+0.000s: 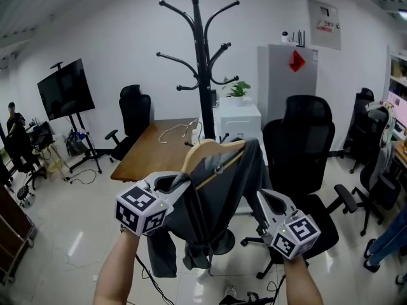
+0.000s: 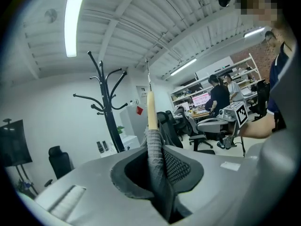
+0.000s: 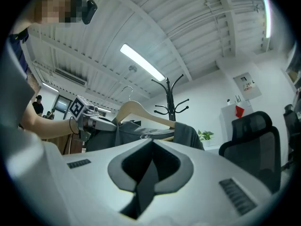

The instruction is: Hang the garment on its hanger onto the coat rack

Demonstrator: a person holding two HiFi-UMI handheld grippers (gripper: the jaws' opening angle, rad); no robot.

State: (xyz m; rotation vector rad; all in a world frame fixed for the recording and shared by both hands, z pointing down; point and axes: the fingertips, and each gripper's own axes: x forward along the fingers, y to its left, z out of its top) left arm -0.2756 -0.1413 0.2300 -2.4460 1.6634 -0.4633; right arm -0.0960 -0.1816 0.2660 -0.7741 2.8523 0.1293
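Observation:
A dark grey garment [image 1: 213, 202] hangs on a wooden hanger [image 1: 213, 150] held in the air between my two grippers. My left gripper [image 1: 180, 182] is shut on the garment's left shoulder over the hanger's end [image 2: 151, 109]; grey fabric [image 2: 154, 159] fills its jaws. My right gripper [image 1: 261, 199] is shut on the garment's right side, with a dark strip of fabric [image 3: 146, 185] between its jaws. The black coat rack [image 1: 202, 75] stands just behind the garment, its curved arms higher than the hanger. The hanger's wire hook [image 3: 126, 89] points up, clear of the rack [image 3: 170, 98].
A wooden table [image 1: 152, 151] stands behind the rack at the left. Black office chairs [image 1: 299, 145] crowd the right side. A white cabinet with a plant [image 1: 238, 116] and a tall grey cabinet [image 1: 286, 75] line the back wall. A screen on a stand [image 1: 65, 89] is far left.

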